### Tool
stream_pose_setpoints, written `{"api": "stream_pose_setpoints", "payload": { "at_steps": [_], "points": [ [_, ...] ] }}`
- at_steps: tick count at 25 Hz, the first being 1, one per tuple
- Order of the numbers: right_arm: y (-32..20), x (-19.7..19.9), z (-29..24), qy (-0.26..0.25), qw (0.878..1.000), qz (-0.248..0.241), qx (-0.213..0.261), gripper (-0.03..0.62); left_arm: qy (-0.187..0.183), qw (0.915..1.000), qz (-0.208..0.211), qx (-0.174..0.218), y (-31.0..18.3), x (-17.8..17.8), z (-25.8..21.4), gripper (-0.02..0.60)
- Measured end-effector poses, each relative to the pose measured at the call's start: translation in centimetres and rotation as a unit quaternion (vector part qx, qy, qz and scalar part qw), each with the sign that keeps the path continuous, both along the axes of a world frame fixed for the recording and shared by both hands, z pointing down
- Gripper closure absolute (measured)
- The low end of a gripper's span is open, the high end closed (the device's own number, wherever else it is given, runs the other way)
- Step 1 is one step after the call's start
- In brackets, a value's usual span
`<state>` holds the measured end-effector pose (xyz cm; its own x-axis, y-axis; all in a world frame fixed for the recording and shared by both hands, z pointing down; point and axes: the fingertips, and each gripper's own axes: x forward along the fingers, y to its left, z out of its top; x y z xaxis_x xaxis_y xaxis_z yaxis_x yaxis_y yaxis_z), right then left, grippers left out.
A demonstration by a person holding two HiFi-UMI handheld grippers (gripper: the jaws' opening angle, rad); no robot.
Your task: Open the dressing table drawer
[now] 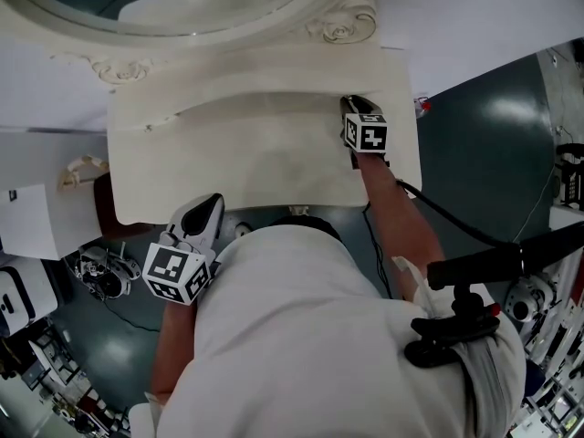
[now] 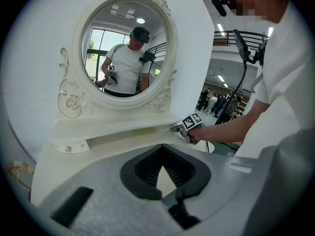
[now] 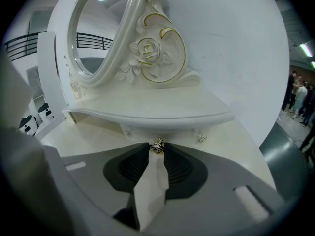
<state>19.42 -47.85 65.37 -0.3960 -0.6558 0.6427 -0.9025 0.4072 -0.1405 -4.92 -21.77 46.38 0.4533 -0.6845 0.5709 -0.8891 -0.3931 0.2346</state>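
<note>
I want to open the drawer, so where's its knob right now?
In the right gripper view, the knob is gripped between the right gripper's jaw tips, just under the dressing table's curved shelf, toward the table's right side.

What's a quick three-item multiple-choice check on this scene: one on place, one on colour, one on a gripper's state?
1. Where is the right gripper?
A. On the mirror
B. At the knob under the shelf
C. Down by the floor

2. What colour is the table?
A. White
B. Black
C. Red

3. How do the left gripper's jaws stand?
A. Wide open
B. Closed on the knob
C. Together, empty

Answers:
1 B: the right gripper view shows the knob between its tips.
2 A: every view shows a white top.
3 C: its own view shows the tips meeting, with nothing between them.
</note>
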Motion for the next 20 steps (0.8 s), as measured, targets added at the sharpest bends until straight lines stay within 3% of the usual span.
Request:
{"api": "stream_pose_setpoints", "payload": {
  "at_steps": [20],
  "points": [
    [3.0, 0.3, 0.6, 0.021, 1.0, 0.002, -0.006, 0.497, 0.007, 1.0, 0.003, 0.003, 1.8, -1.4, 0.2, 0.578]
  ]
}}
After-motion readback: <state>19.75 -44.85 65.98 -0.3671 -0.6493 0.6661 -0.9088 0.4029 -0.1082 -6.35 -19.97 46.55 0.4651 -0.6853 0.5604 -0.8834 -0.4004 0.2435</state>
